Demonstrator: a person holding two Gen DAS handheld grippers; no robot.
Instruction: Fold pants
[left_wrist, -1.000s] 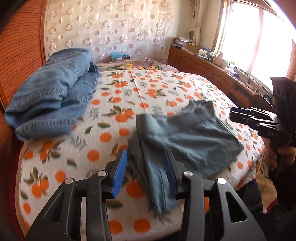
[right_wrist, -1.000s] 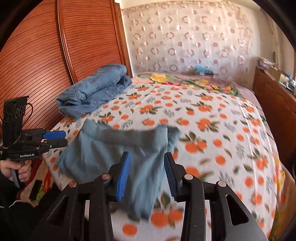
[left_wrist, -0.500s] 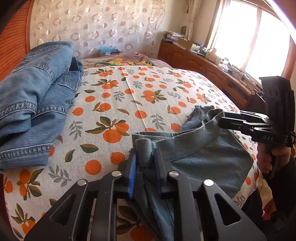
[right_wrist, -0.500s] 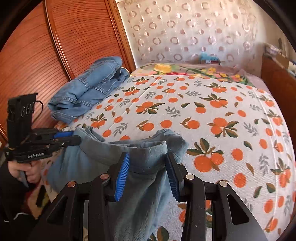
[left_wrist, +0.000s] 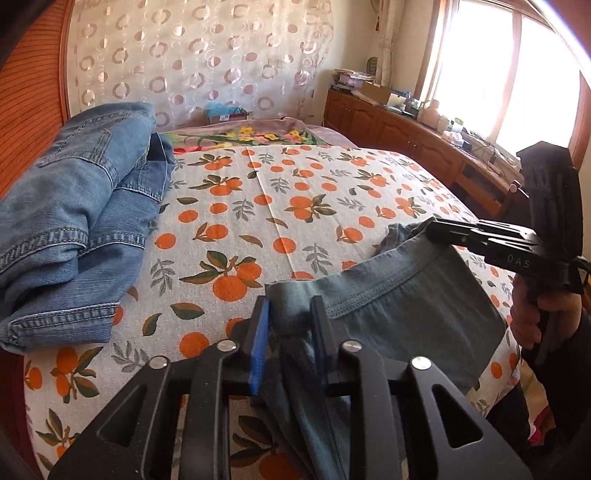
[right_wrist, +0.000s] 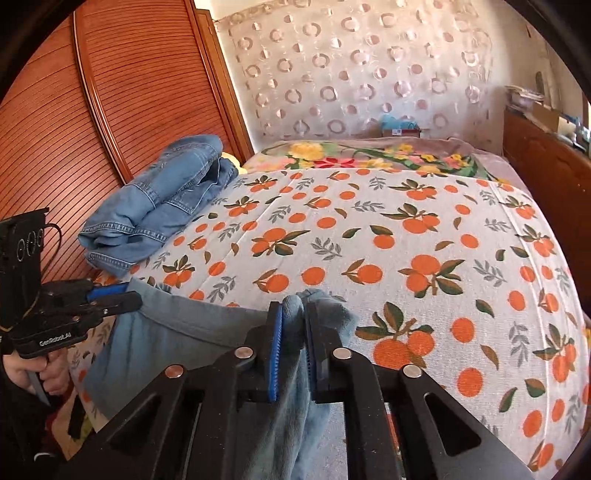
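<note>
Grey-blue pants (left_wrist: 406, 314) lie at the near edge of the orange-print bed (left_wrist: 295, 206), with their waistband stretched between both grippers. My left gripper (left_wrist: 290, 310) has one bunched waistband corner between its blue pads; its jaws are opening slightly, but the cloth still fills the gap. In the right wrist view, the left gripper (right_wrist: 129, 295) sits at the pants' (right_wrist: 177, 343) left corner. My right gripper (right_wrist: 293, 310) is closing, and its pads pinch the other waistband corner. From the left wrist view, the right gripper (left_wrist: 432, 225) sits at the right end of the band.
A pile of folded blue jeans (left_wrist: 85, 221) lies at the bed's left side, against the slatted wooden wardrobe (right_wrist: 110, 110). A floral blanket (right_wrist: 369, 155) covers the far end. A cluttered wooden cabinet (left_wrist: 424, 136) runs under the window on the right.
Both grippers moved forward onto the waistband corners and their jaws narrowed on the cloth. The band now stands lifted between them. The left jaws have widened a little since the middle frame.
</note>
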